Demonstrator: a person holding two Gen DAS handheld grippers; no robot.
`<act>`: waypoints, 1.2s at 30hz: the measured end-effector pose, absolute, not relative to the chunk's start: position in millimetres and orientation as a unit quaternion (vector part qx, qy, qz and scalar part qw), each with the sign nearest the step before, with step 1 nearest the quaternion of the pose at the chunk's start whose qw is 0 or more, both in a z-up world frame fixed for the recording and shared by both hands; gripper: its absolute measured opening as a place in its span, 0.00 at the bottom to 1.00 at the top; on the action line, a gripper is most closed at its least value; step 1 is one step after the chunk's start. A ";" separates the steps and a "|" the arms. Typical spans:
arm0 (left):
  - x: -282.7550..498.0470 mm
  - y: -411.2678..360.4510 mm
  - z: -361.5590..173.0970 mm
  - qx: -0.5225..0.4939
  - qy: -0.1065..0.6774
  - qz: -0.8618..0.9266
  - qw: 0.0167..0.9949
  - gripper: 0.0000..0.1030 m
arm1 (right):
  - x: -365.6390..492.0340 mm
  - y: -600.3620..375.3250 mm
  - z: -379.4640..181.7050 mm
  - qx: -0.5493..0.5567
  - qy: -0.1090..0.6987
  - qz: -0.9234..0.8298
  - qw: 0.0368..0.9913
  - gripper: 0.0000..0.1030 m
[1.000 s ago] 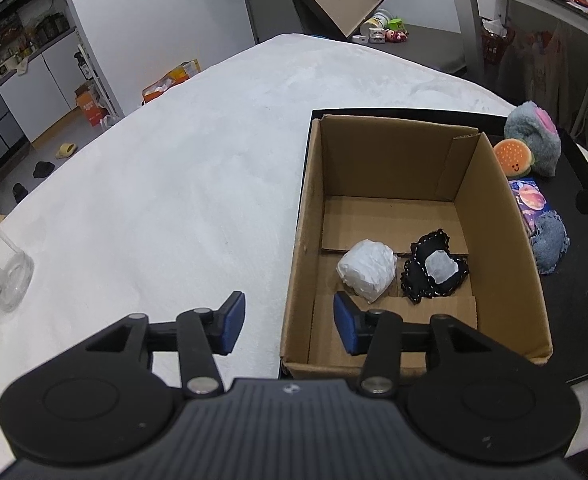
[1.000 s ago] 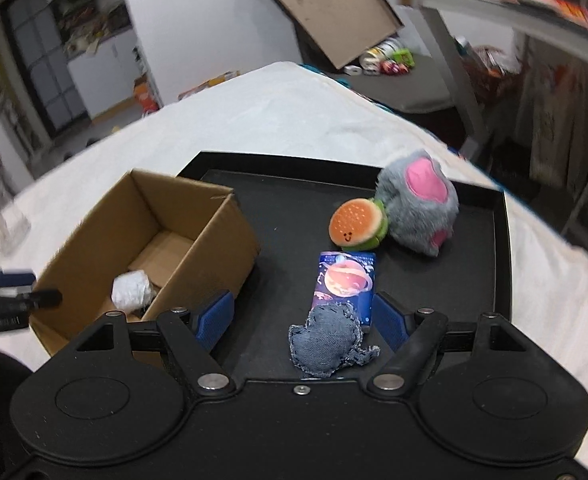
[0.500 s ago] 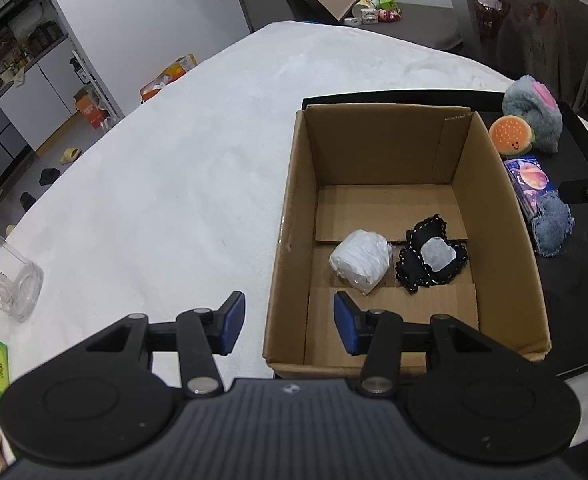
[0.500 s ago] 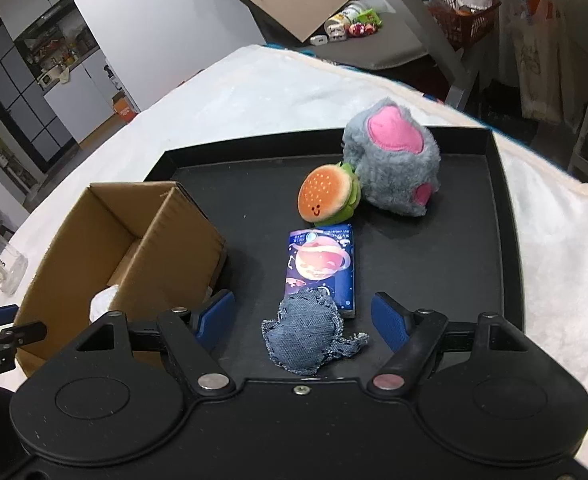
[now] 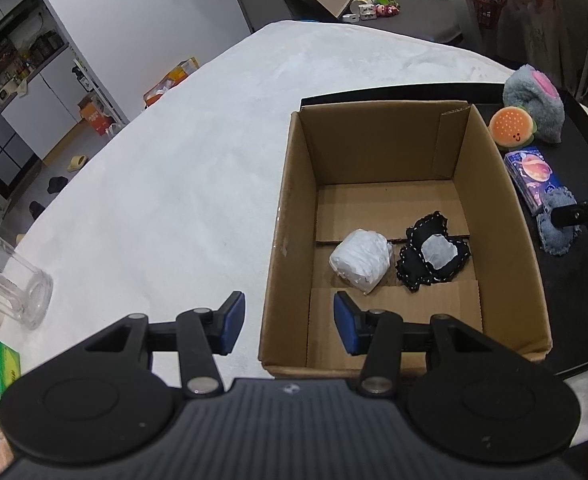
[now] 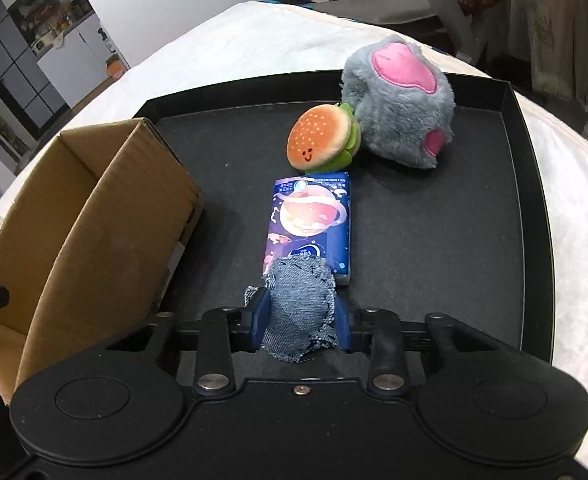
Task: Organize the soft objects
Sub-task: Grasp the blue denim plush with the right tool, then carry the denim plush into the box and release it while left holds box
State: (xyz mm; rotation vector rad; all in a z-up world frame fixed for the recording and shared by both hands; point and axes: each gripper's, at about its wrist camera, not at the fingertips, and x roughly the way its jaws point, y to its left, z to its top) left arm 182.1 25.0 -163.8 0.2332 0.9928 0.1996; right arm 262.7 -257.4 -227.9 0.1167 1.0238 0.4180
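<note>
My right gripper (image 6: 300, 322) is clamped on the denim pouch (image 6: 300, 312), blue pads pressed into both its sides, the pouch bulging up between them at the near edge of the black tray (image 6: 530, 216). Its far edge lies over the near end of the planet-print tissue pack (image 6: 310, 220), so I judge the clean way is straight up first, then left to the cardboard box (image 6: 106, 216) — dragging sideways could pull the pack along. I'd lift high enough to clear the box wall and let go only over the floor.

My left gripper (image 5: 288, 322) hangs spread wide and empty, one finger over the white cloth, the other over the box's near corner.

The left view looks down into the box: a white wrapped bundle (image 5: 360, 260) and a black lace-edged pouch (image 5: 434, 254) lie side by side, with bare floor beyond them — the right view hides this behind the wall. Only the right view shows the grip itself. Farther off, the burger plush (image 6: 322, 142) touches the grey paw plush (image 6: 398, 100).
</note>
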 end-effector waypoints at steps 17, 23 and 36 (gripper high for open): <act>173.2 33.5 -157.2 0.082 0.458 0.079 0.881 0.46 | 242.1 -256.0 -191.4 0.059 0.475 0.209 0.853 0.24; 169.4 42.4 -154.9 0.055 0.448 0.065 0.890 0.46 | 239.9 -250.7 -170.8 0.052 0.456 0.208 0.864 0.24; 168.0 61.2 -156.8 -0.016 0.439 0.026 0.898 0.39 | 244.0 -216.2 -124.2 0.017 0.418 0.223 0.880 0.24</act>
